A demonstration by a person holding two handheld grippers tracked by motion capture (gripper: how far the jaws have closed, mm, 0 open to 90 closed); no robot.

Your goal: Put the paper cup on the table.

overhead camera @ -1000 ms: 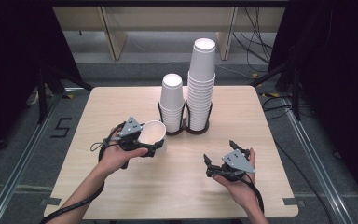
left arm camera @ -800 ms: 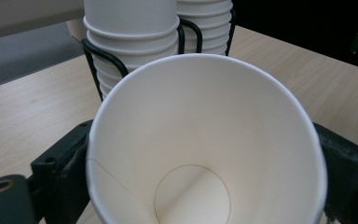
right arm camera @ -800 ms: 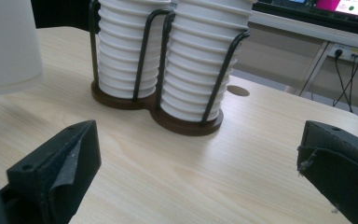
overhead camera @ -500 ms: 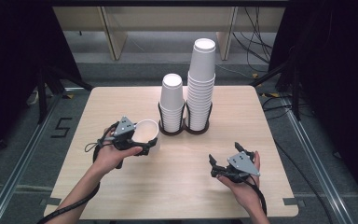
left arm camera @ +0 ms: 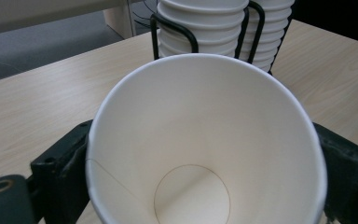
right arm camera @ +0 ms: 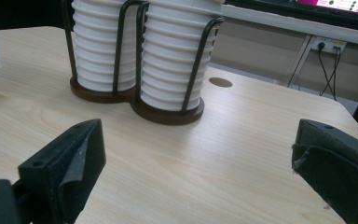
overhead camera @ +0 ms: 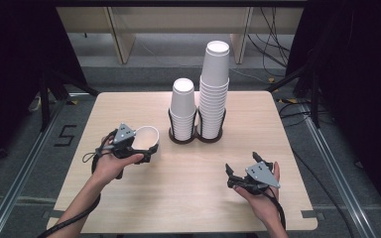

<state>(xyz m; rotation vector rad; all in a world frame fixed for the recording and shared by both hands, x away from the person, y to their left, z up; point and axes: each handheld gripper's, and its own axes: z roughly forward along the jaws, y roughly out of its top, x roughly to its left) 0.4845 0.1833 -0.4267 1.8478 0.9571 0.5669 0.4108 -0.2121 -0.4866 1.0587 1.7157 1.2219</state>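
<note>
On the wooden table (overhead camera: 129, 106) stood two stacks of white cups (overhead camera: 213, 89) in a black wire holder (overhead camera: 196, 136). Left of it, the left tongs (overhead camera: 149, 151) gripped a single paper cup (overhead camera: 147, 136) by its sides. The right tongs (overhead camera: 233, 176), empty and wide apart, had just been closing slightly near the front right.

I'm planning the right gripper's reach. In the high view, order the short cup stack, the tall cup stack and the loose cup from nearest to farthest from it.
From the right gripper:
1. Tall cup stack, right side of the holder.
2. Short cup stack, left side of the holder.
3. Loose cup, far left, in the left gripper.
</note>
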